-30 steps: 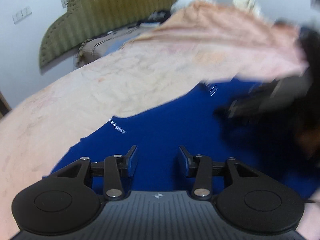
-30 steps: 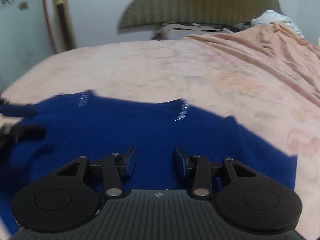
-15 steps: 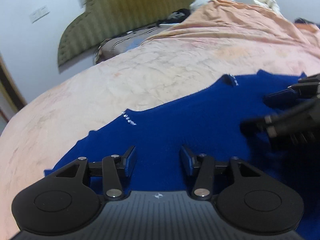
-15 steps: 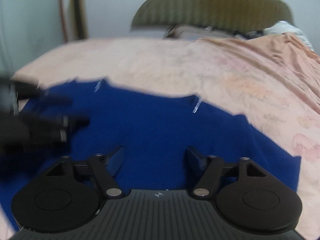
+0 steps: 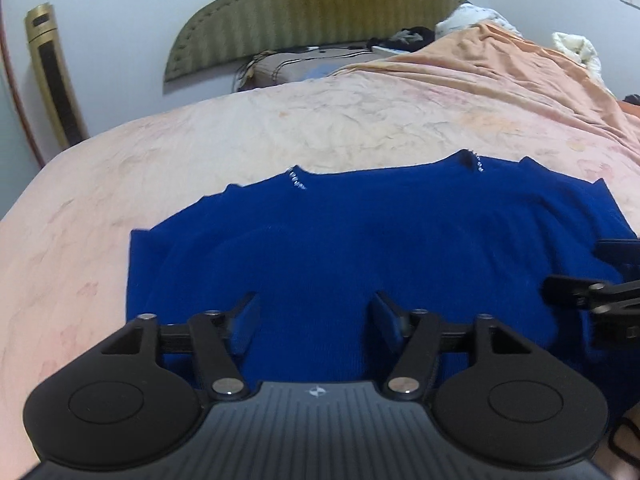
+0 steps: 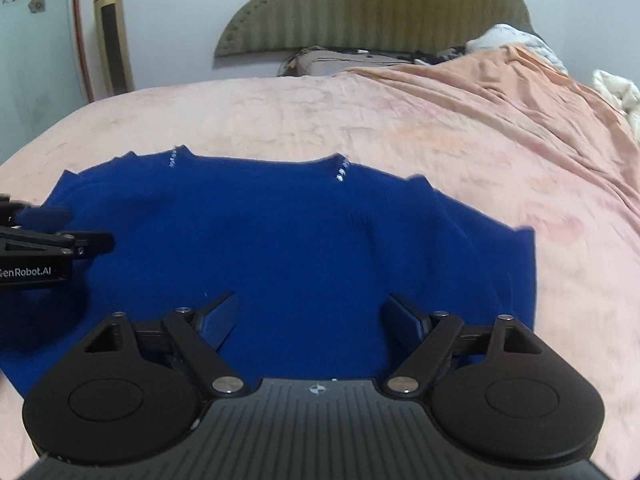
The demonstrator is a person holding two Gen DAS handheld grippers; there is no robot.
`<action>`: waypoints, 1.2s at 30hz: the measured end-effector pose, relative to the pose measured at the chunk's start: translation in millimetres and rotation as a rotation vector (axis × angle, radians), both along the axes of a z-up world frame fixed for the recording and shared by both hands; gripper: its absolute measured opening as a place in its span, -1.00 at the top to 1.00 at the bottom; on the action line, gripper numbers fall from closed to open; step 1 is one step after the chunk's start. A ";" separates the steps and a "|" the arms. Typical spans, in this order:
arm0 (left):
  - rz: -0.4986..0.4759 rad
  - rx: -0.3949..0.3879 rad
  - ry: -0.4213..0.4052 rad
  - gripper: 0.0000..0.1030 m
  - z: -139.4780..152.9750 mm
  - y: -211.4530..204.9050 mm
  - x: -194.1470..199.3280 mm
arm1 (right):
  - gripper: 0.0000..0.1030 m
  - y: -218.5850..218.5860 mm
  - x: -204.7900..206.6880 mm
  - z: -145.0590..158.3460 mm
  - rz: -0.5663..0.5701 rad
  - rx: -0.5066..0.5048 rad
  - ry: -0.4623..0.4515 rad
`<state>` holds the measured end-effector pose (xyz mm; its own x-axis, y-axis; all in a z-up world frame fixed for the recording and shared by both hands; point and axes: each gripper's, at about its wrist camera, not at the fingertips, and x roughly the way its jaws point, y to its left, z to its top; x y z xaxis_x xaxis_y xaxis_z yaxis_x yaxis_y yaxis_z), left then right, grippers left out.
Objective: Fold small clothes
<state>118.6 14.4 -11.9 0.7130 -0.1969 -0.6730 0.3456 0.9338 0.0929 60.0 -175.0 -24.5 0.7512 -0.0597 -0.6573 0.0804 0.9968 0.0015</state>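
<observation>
A dark blue knit garment lies spread flat on the pink bedsheet, with a small line of white beads at each shoulder; it also shows in the right wrist view. My left gripper is open and empty, just above the garment's near edge. My right gripper is open wider and empty, above the garment's near edge. The right gripper's fingers show at the right edge of the left wrist view, and the left gripper's fingers at the left edge of the right wrist view.
The pink bedsheet stretches around the garment. An orange blanket is bunched at the far right. An olive headboard and pillows stand at the back. A gold tower fan stands by the left wall.
Both grippers have drawn back and turned to face the garment squarely. The right gripper's jaws have opened wider. The garment now lies flat and spread out.
</observation>
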 end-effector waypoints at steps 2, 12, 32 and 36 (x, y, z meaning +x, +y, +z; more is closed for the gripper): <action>0.020 -0.002 0.009 -0.36 0.1 2.3 -4.2 | -0.70 0.7 -7.9 8.3 -0.019 0.021 -0.016; 0.060 -0.012 0.028 -0.51 -0.8 10.4 -23.4 | -0.87 13.6 -35.5 0.9 -0.014 0.017 0.002; 0.088 0.013 -0.004 -0.71 -14.2 11.9 -37.9 | -1.00 22.8 -47.5 -19.4 -0.031 -0.052 -0.036; 0.092 0.010 -0.019 -0.74 -15.7 13.3 -40.0 | -1.00 22.4 -47.4 -19.4 -0.031 -0.052 -0.035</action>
